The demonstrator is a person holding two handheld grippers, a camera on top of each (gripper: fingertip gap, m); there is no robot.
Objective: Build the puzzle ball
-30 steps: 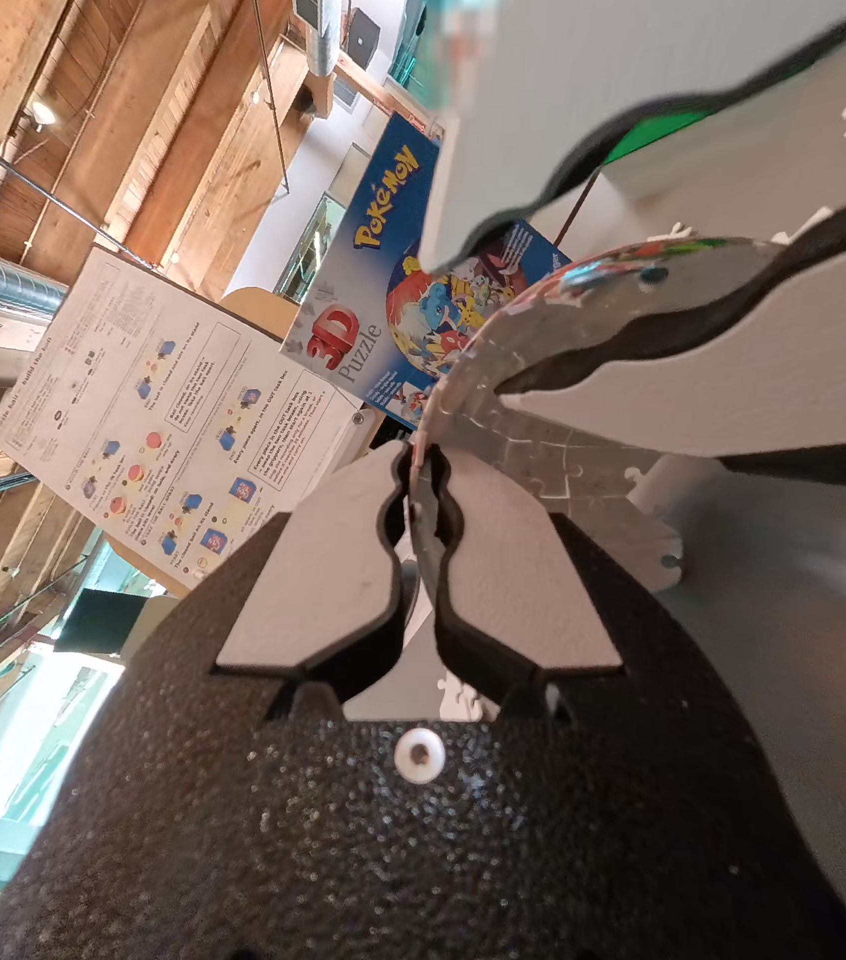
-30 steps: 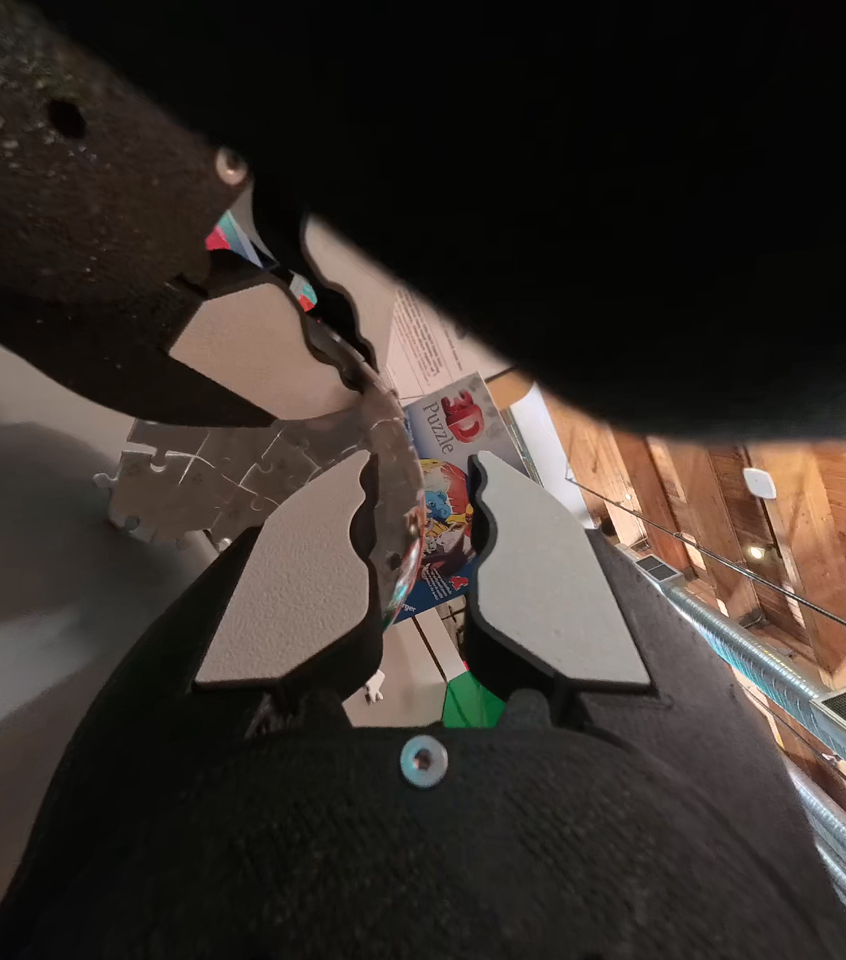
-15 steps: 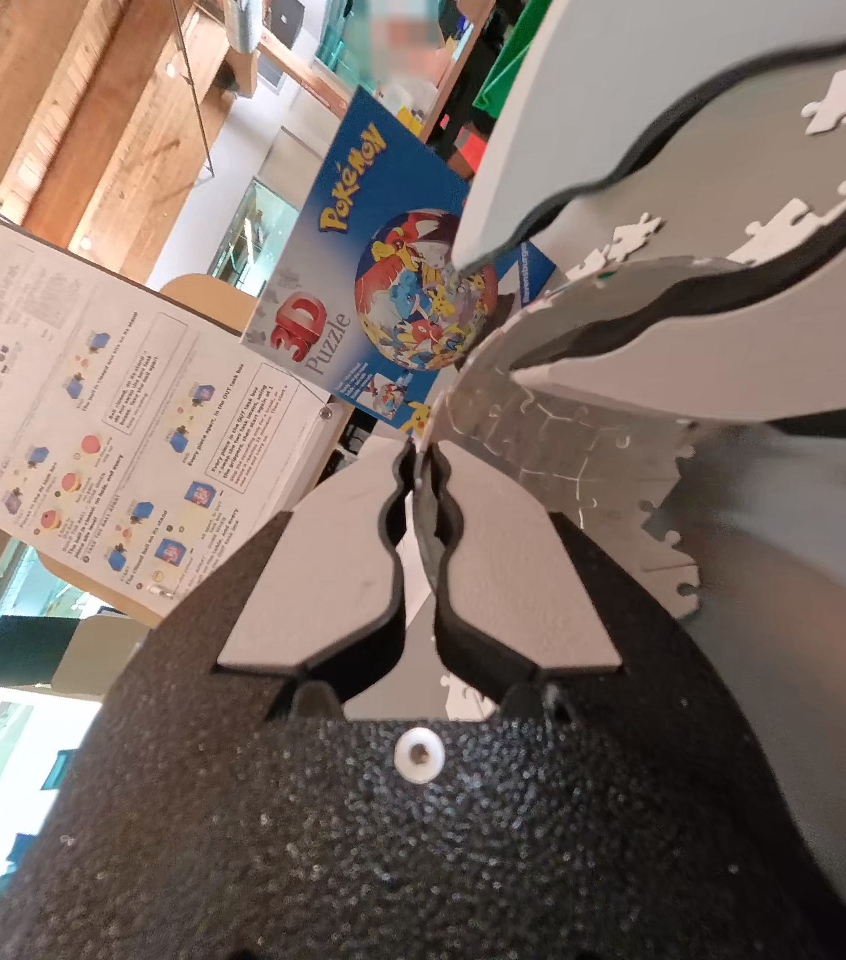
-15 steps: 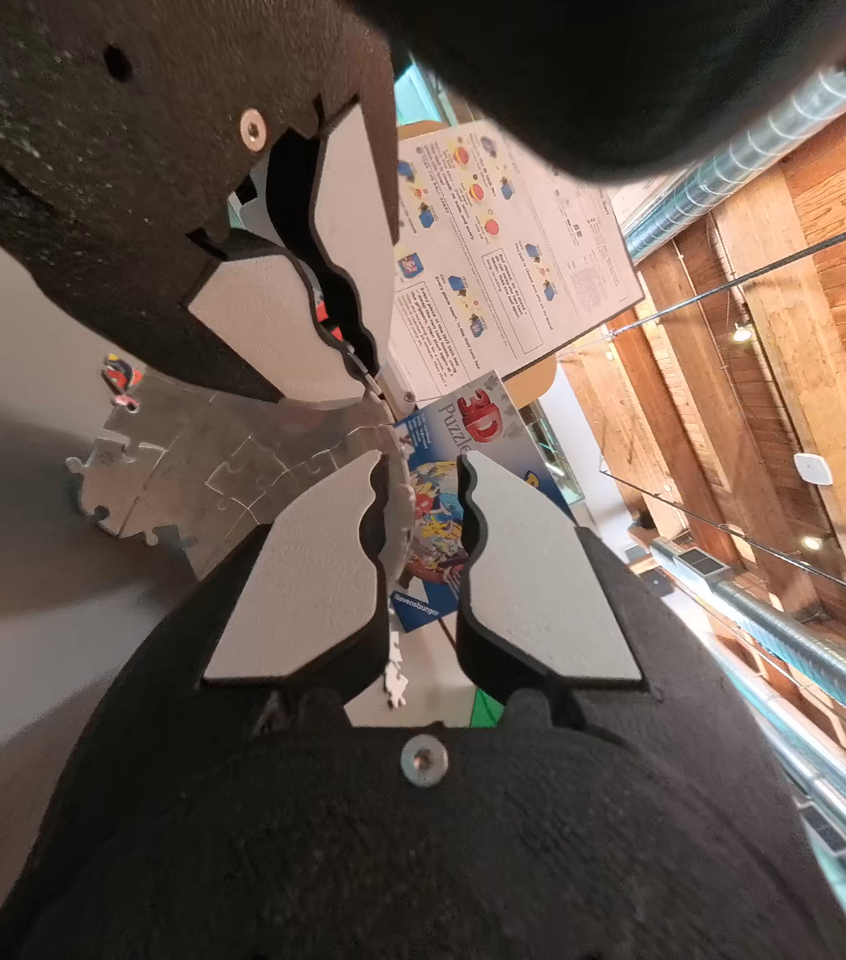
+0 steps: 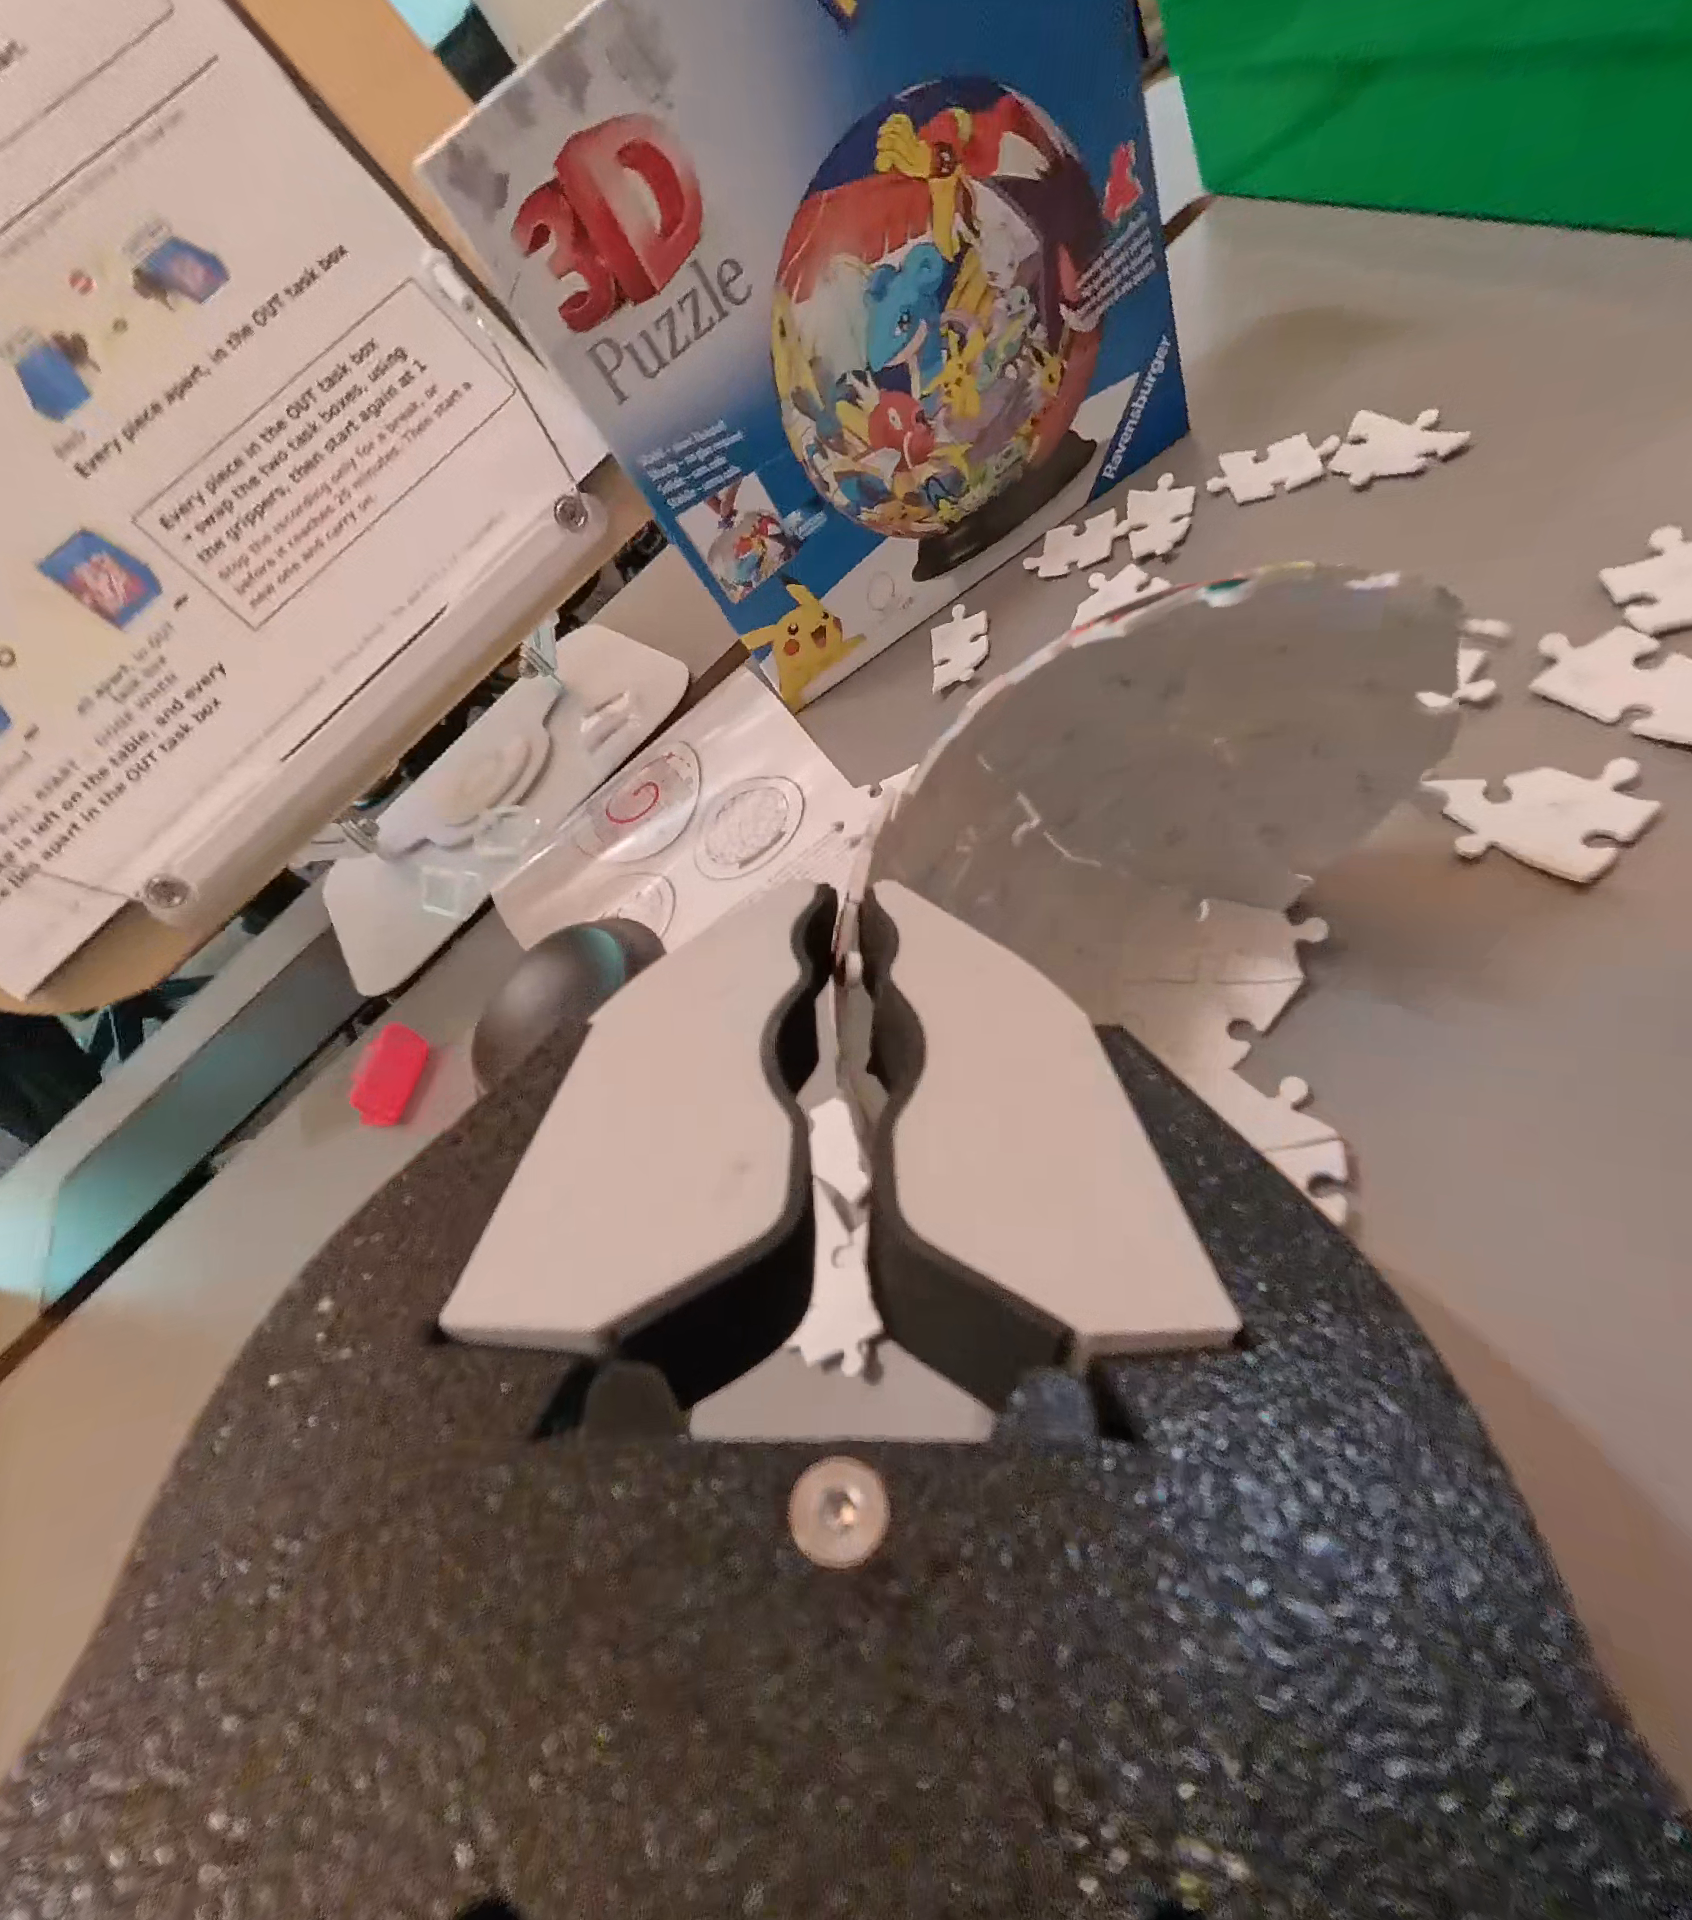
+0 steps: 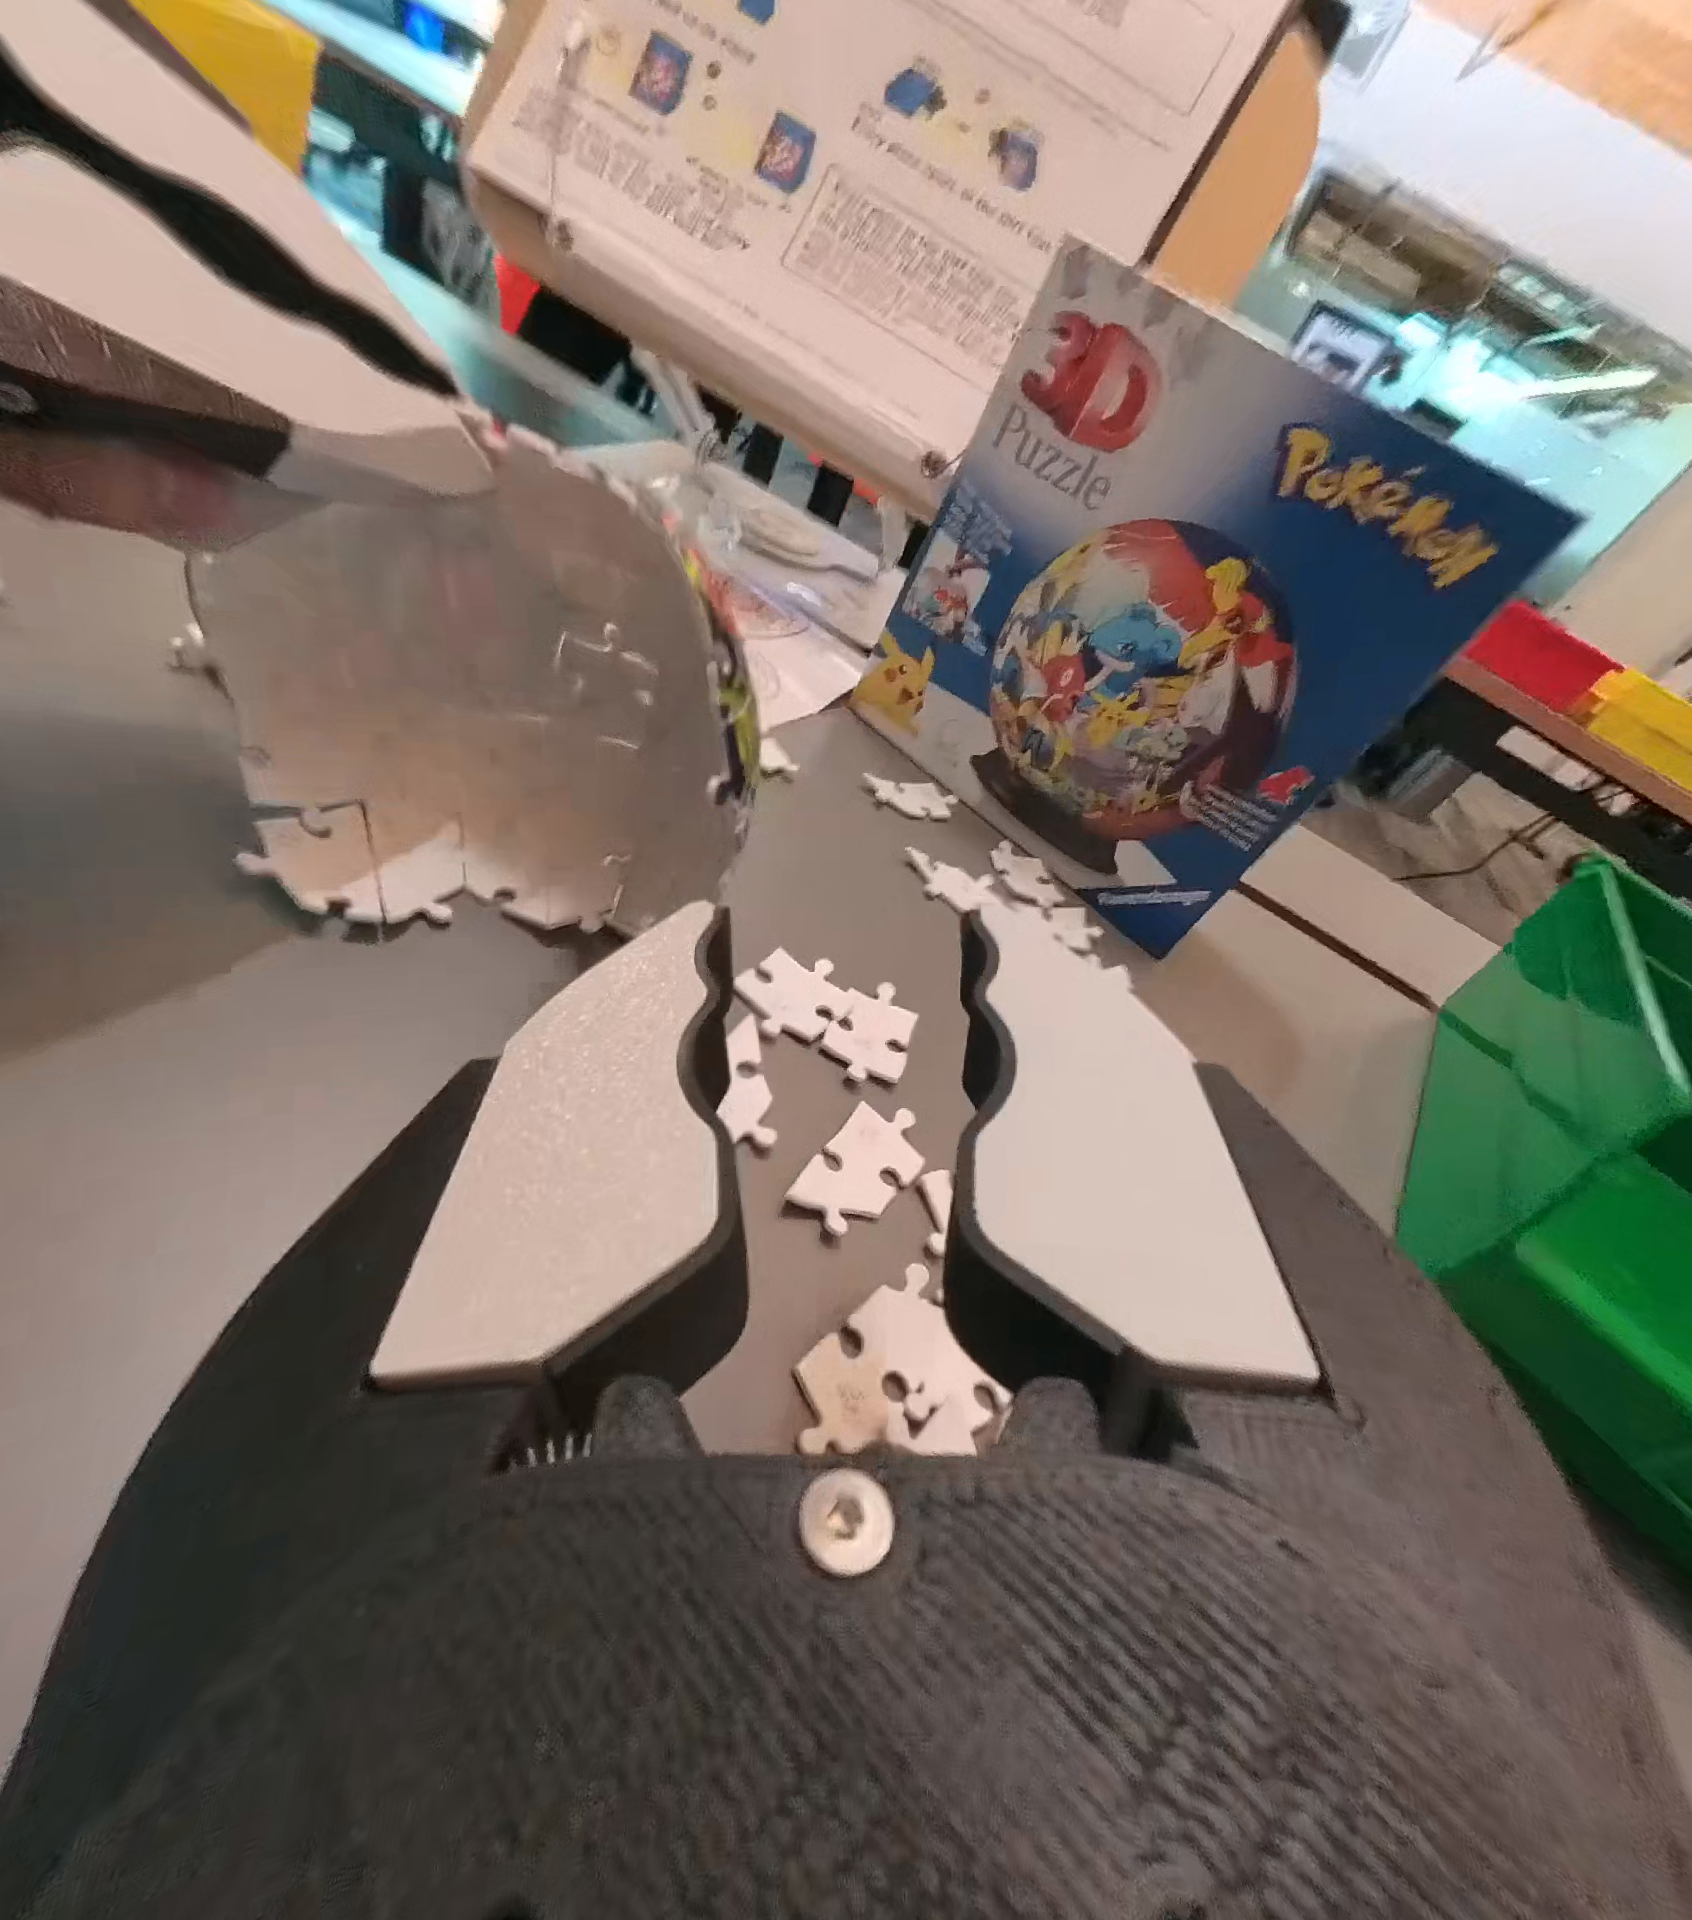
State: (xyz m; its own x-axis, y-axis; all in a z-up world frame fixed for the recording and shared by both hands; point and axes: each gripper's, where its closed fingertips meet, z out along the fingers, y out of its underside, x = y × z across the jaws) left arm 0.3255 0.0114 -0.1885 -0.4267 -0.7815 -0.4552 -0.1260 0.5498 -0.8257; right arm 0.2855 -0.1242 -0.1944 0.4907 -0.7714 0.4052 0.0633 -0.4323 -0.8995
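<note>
the left gripper (image 5: 852,935) has its jaws pinched narrow on the rim of the half-built puzzle shell (image 5: 1185,748), held just above the tabletop (image 5: 1548,1143) at about one o'clock from it; the right gripper (image 6: 842,935) hangs with jaws wide and empty over loose pieces (image 6: 857,1158). to my eye the next piece wants picking by its edge, then pressing into the shell's ragged rim while the left hold stays firm. the green bin (image 6: 1600,1195) at three o'clock of the right gripper shows nothing inside from here; the puzzle box (image 6: 1206,644) stands upright at one o'clock.
</note>
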